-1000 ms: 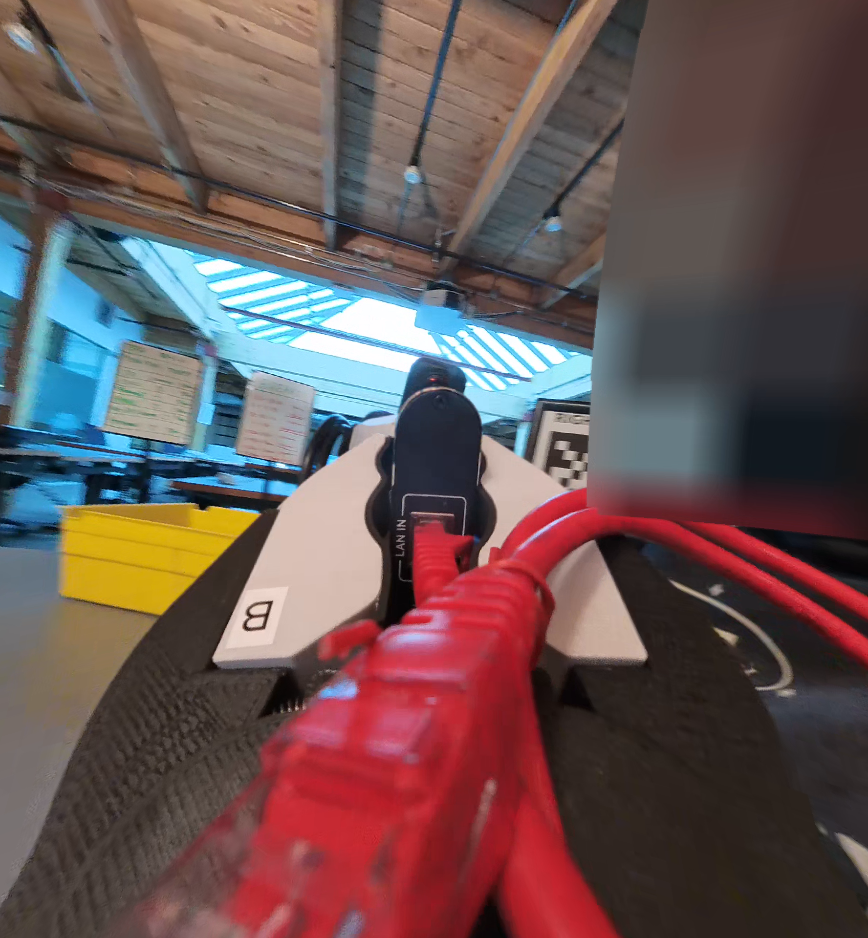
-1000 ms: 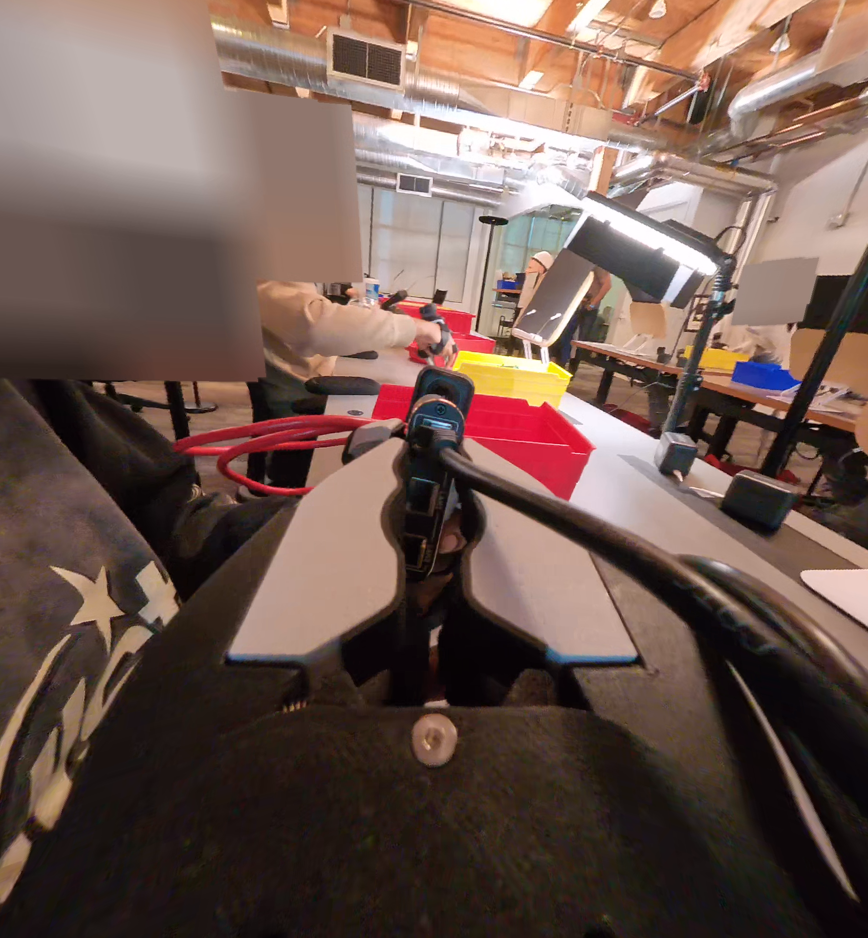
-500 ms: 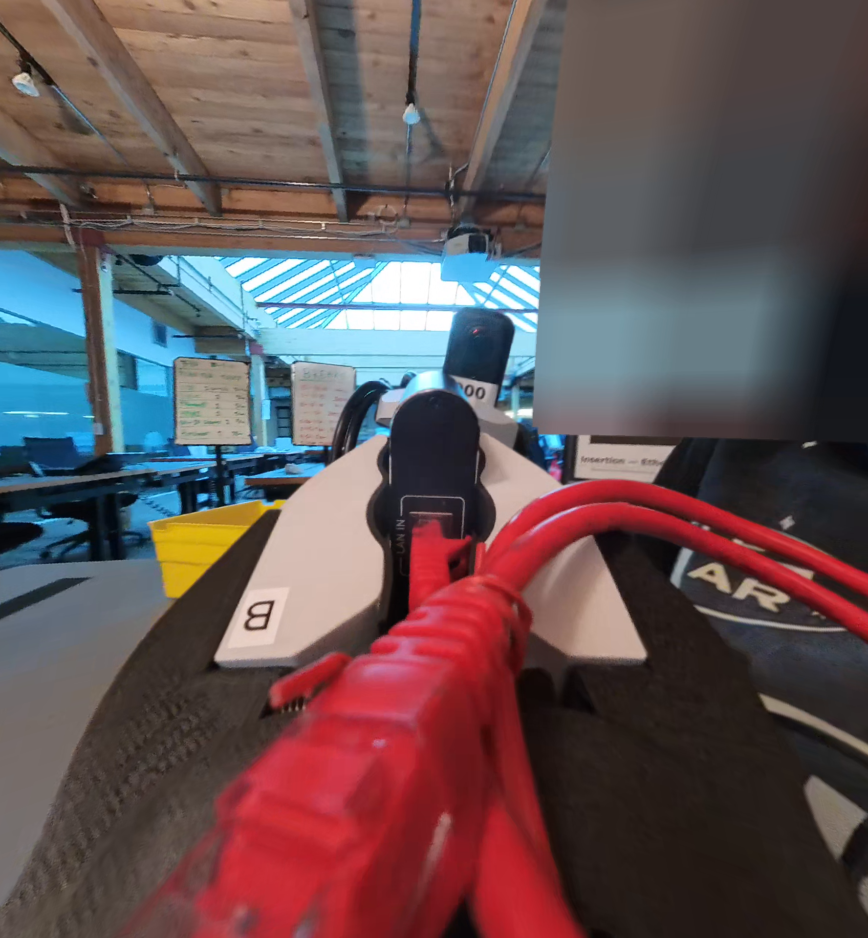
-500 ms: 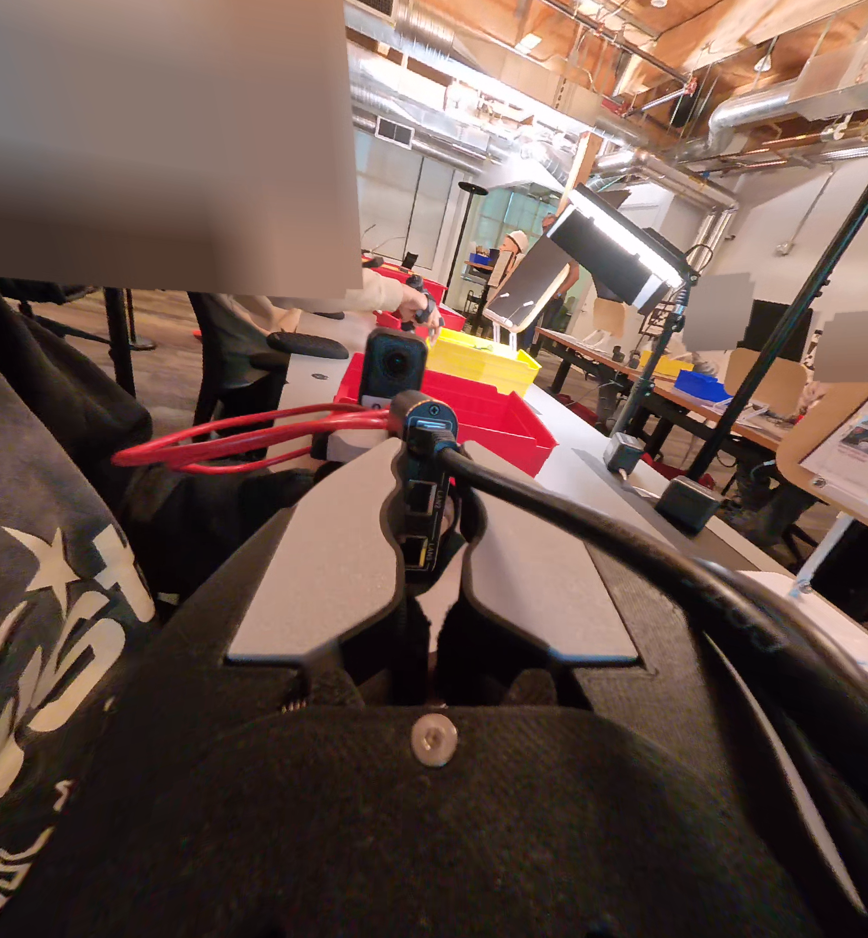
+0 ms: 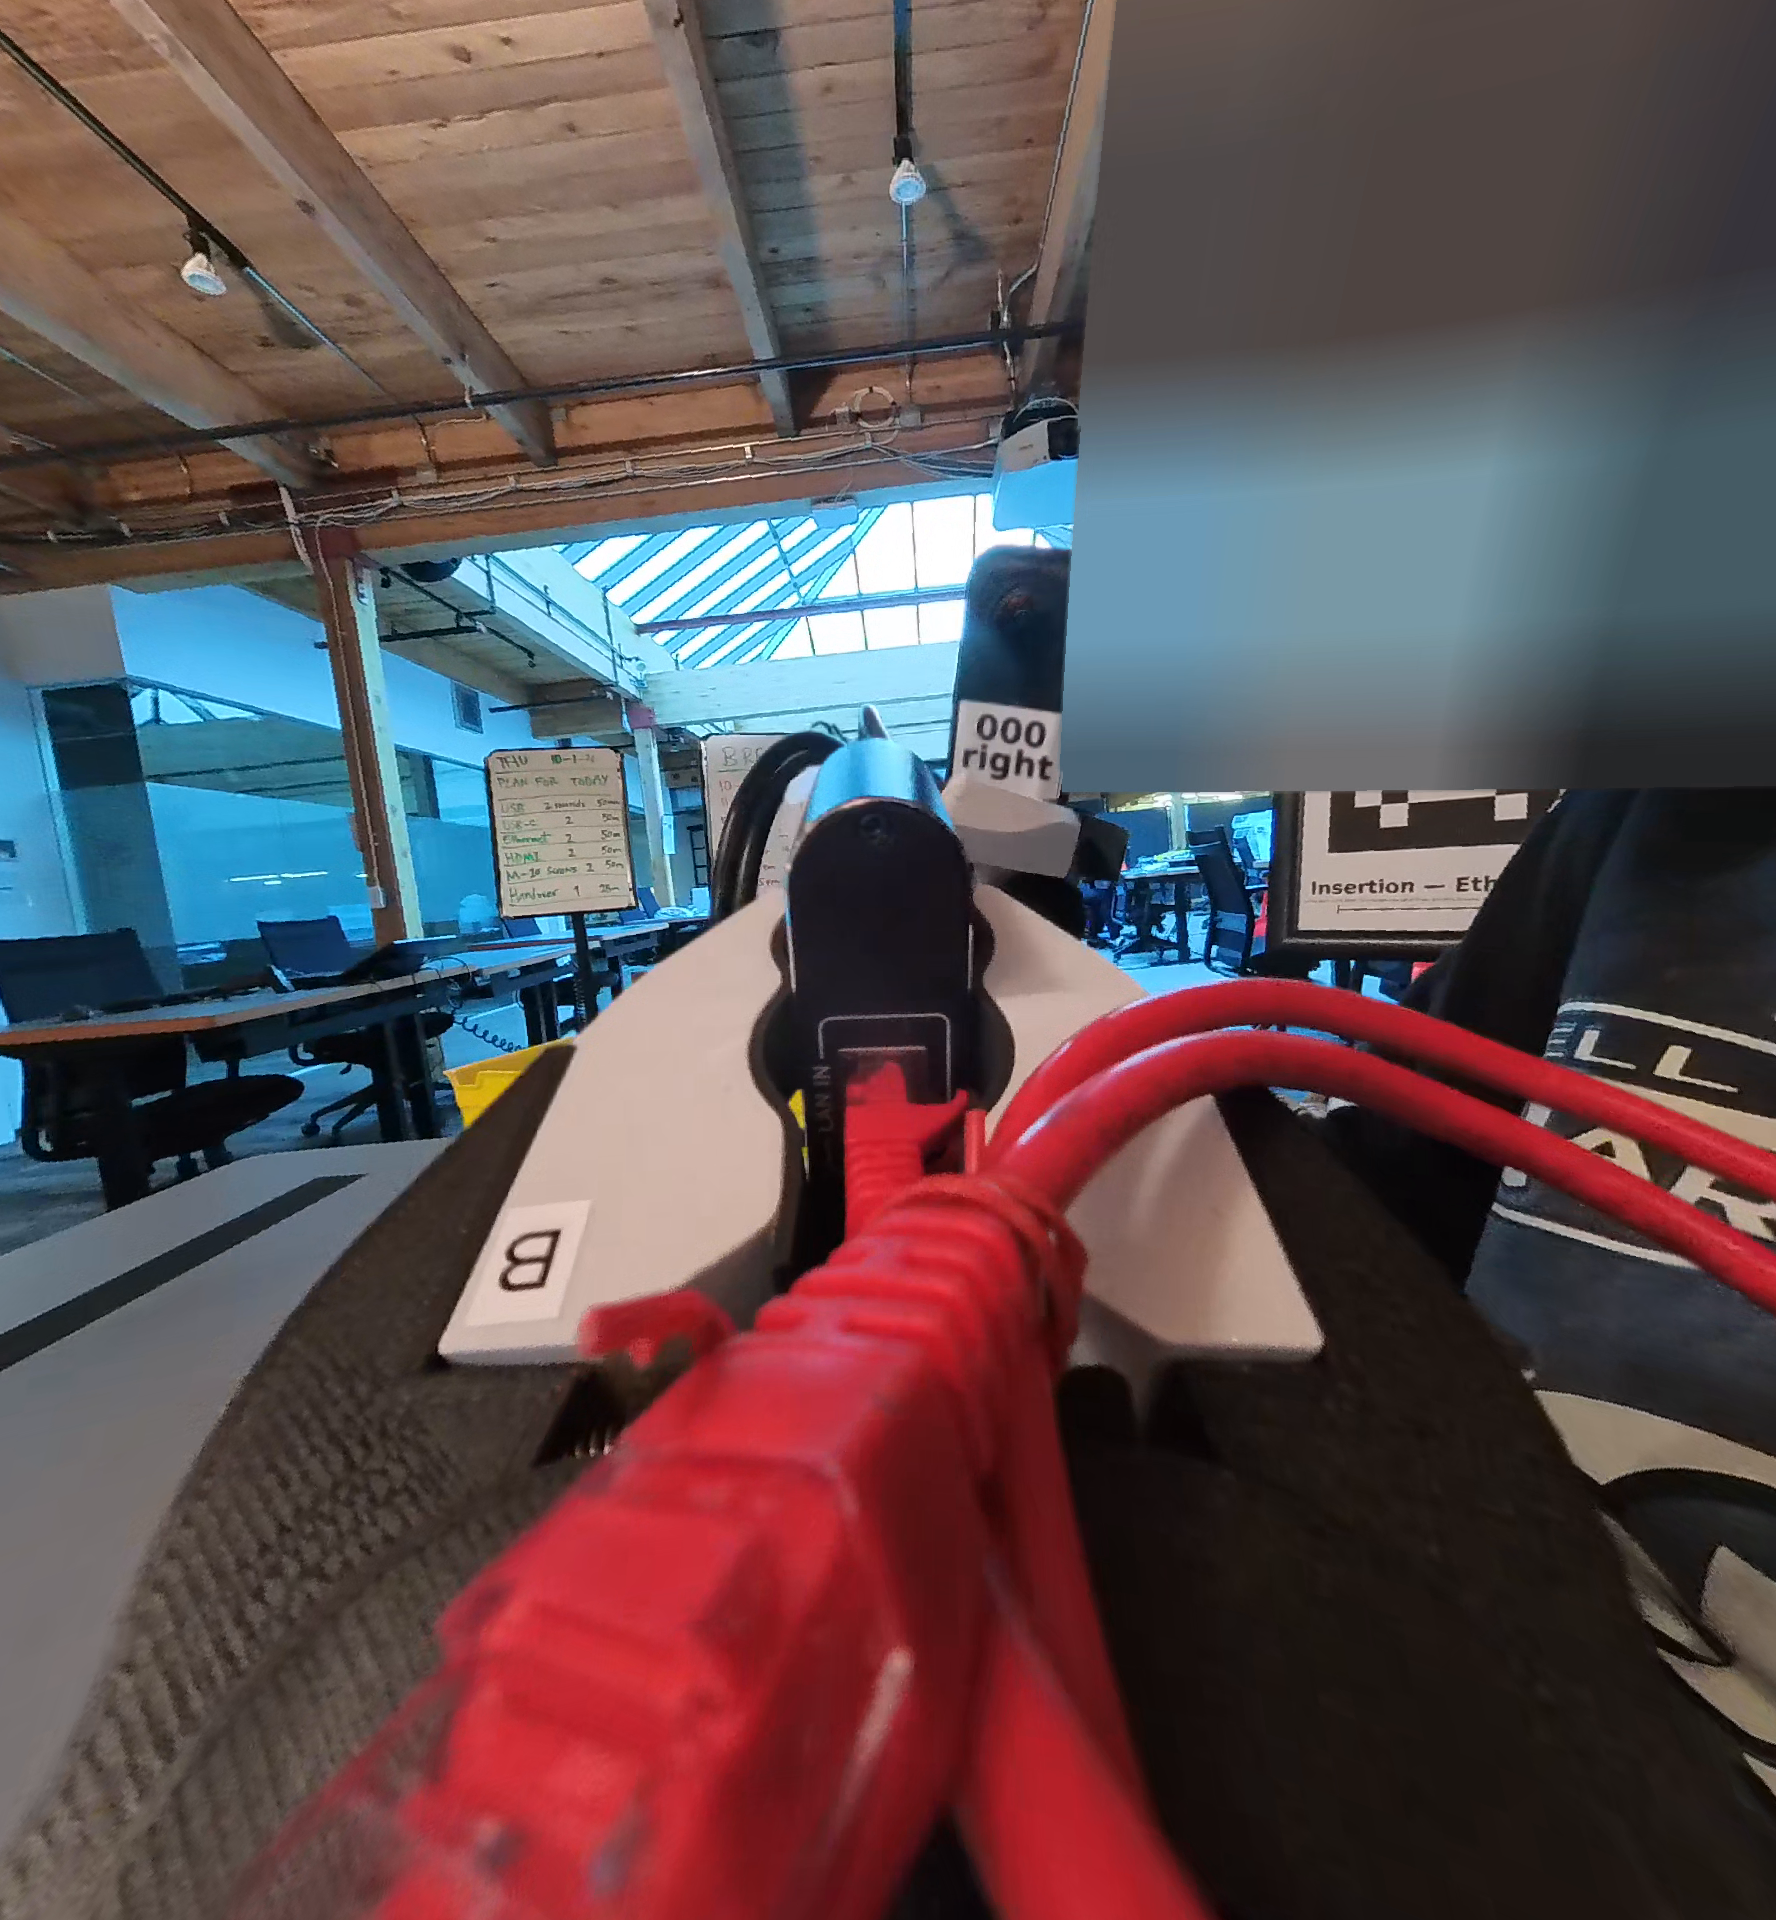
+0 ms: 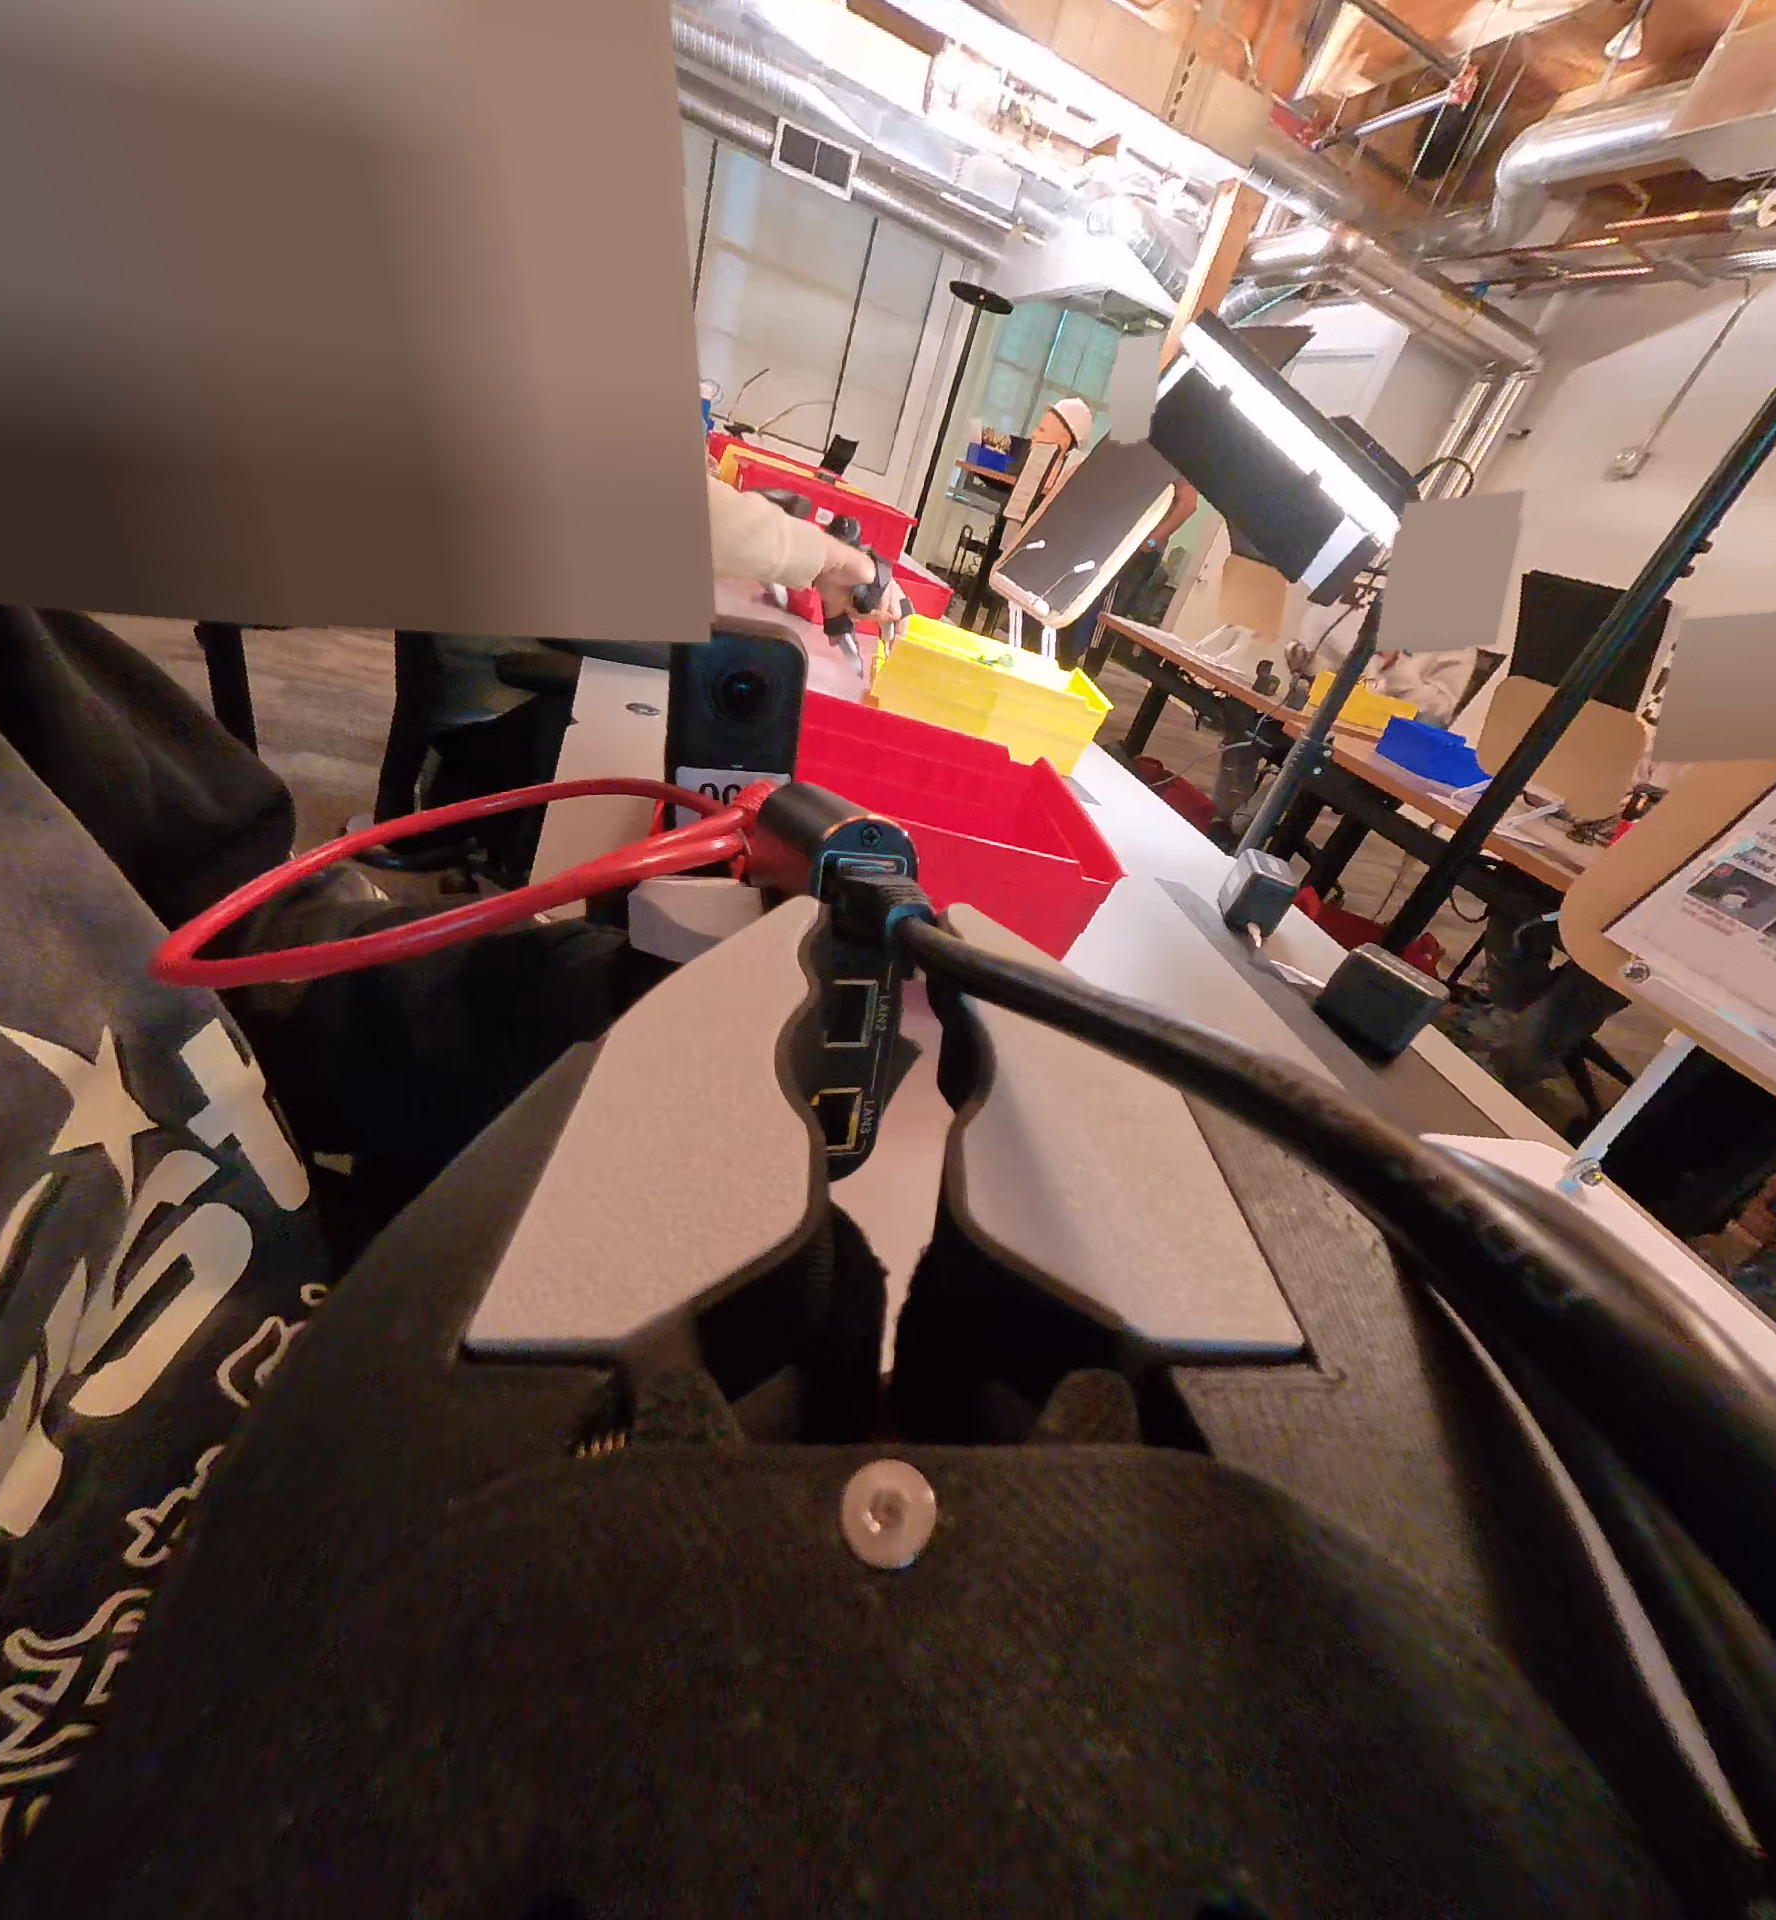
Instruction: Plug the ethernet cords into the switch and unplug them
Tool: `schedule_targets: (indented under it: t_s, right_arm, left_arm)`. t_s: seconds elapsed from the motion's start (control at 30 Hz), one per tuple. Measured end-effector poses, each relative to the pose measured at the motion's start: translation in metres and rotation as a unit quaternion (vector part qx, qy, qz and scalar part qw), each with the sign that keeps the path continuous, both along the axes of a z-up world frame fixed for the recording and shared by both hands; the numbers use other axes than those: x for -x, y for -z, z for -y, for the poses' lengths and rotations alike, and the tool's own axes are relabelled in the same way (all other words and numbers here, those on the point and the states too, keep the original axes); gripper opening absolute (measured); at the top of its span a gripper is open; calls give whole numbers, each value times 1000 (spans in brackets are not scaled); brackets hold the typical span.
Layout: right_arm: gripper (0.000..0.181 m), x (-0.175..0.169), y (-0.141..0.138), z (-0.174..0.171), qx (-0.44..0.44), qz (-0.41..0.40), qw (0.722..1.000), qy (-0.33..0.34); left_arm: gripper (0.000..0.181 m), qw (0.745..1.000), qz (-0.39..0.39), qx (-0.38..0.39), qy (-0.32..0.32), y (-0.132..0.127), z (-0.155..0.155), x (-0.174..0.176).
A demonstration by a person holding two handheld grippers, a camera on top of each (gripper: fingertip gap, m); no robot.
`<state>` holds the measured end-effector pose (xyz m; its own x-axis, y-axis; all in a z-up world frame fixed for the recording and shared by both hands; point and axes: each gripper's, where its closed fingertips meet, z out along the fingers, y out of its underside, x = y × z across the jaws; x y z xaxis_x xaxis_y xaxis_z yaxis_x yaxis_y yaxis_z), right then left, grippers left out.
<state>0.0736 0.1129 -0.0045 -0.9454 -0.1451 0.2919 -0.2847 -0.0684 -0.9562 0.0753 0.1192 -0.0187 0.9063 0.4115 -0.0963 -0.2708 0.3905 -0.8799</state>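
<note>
A small black switch [image 5: 894, 987] sits between the fingertips of my left gripper [image 5: 879, 925], which is shut on it. One red ethernet plug [image 5: 889, 1112] is in its port. A second red connector [image 5: 718, 1662] lies loose on the gripper close to the camera, and the red cord [image 5: 1383, 1049] loops off to the right. In the right wrist view my right gripper [image 6: 879, 935] is shut on the same switch [image 6: 853, 1039] from the opposite side. Two empty ports [image 6: 848, 1013] face me, and a thick black cable [image 6: 1123, 1039] is plugged in at the top. The red cord [image 6: 427, 862] loops left.
The person's dark sweatshirt [image 6: 84, 1143] is close on the left. A grey table [image 6: 1154, 914] carries a red bin [image 6: 967, 821] and a yellow bin [image 6: 988, 686]. A black stand pole [image 6: 1590, 665] and a board with a printed sheet [image 6: 1746, 883] stand at right. Another person's hand [image 6: 842, 571] works farther back. Less than 4 cm separates the two grippers' tips.
Both grippers and the switch have swung together, so the background has shifted in both views. Both grips and the plugged red cord are unchanged.
</note>
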Motion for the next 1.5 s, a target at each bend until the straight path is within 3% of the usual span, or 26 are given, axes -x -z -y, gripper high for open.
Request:
schedule_targets:
  t_s: [0.43, 0.6, 0.87, 0.93, 1.0, 1.13, 1.23, 1.3, 1.4, 1.5]
  right_arm:
    - [16, 8, 5, -1, -24, -20, 999, 23]
    - [22, 10, 5, -1, -22, -90, 994, 66]
    - [19, 11, 5, -2, -22, -66, 996, 53]
    - [19, 10, 3, 0, -8, -24, 999, 35]
    - [20, 6, 6, 1, -22, 48, 998, -25]
    - [54, 3, 0, -13, -8, 90, 991, -95]
    - [74, -1, 13, -11, -42, 50, 994, -89]
    - [87, -13, 38, -12, -124, 6, 987, -105]
    - [90, -27, 83, -32, -284, -73, 948, -124]
    - [83, -54, 65, -44, -231, -127, 950, -166]
  left_arm:
    - [27, 999, -3, 22, -44, 2, 1, 7]
    - [27, 997, -24, 41, -69, 4, 2, 8]
    - [27, 996, -28, 42, -77, 3, 1, 8]
    - [27, 989, -63, 57, -121, 2, 3, 8]
    - [27, 988, -81, 54, -121, 2, 5, 4]
    - [27, 992, -73, 33, -99, 2, 6, 3]
    - [27, 993, -69, 26, -91, 1, 7, 3]
    - [27, 992, -68, 14, -105, -2, 12, 5]
    - [26, 989, -42, -24, -137, -7, 26, 15]
    - [26, 985, 8, -52, -162, -5, 41, 31]
